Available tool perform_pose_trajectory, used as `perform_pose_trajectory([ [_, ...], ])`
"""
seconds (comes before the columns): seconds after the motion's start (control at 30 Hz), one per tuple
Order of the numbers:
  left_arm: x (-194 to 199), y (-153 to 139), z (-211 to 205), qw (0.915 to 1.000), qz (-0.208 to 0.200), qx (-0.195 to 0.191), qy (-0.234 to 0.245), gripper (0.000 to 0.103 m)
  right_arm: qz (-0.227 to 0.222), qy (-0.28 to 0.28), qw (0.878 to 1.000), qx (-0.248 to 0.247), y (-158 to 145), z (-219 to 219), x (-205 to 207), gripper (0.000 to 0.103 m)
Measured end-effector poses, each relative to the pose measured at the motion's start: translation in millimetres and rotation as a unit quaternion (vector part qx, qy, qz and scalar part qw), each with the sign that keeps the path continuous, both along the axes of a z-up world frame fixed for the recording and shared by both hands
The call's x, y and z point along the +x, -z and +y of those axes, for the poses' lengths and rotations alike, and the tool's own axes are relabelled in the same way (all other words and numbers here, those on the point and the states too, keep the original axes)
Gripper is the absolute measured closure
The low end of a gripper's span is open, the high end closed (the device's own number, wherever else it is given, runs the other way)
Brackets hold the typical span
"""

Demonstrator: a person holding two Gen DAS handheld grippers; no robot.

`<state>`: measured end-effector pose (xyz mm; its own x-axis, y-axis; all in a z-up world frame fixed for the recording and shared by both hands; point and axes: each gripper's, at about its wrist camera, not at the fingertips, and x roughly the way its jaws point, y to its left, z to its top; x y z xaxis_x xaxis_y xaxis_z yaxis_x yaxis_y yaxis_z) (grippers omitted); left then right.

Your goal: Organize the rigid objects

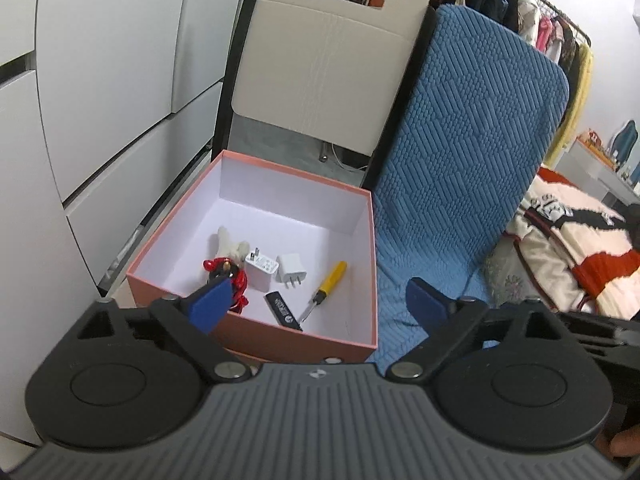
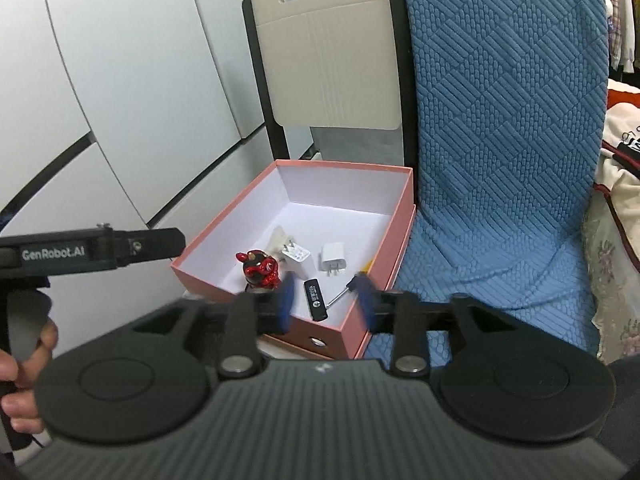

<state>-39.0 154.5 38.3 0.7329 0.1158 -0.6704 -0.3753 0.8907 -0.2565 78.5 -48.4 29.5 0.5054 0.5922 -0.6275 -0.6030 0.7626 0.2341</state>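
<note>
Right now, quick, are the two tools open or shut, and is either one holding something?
Left tool: open wide, holding nothing.
Right tool: open, blurry, nothing between its fingers.

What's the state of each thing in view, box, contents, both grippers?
pink box: open, no lid on it.
red figurine: in box, standing upright.
yellow screwdriver: lying flat in box.
black USB stick: lying flat in box.
white charger: lying in box, prongs exposed.
left gripper: open, holding nothing.
right gripper: open, holding nothing, fingers motion-blurred.
</note>
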Motion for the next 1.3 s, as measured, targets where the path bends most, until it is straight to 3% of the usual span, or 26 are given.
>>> perform_pose_trajectory([
  [0.07, -3, 2, -5, 0.9999, 0.004, 0.013, 0.000, 0.004, -0.009, 0.006, 1.000, -0.003, 1, -3, -4, 0.025],
  [0.13, -6, 4, -7, 0.9998, 0.003, 0.020, -0.003, 0.001, -0.011, 0.009, 1.000, -0.003, 3, -7, -5, 0.017],
  [0.57, -3, 16, -6, 0.9996, 0.009, 0.022, -0.016, 0.000, -0.013, 0.014, 0.999, -0.031, 8, -9, -3, 0.017],
  [1.3, 4, 35, -9, 0.9991, 0.021, 0.025, -0.027, 0.000, -0.007, 0.014, 0.999, -0.028, 23, -15, 13, 0.017],
])
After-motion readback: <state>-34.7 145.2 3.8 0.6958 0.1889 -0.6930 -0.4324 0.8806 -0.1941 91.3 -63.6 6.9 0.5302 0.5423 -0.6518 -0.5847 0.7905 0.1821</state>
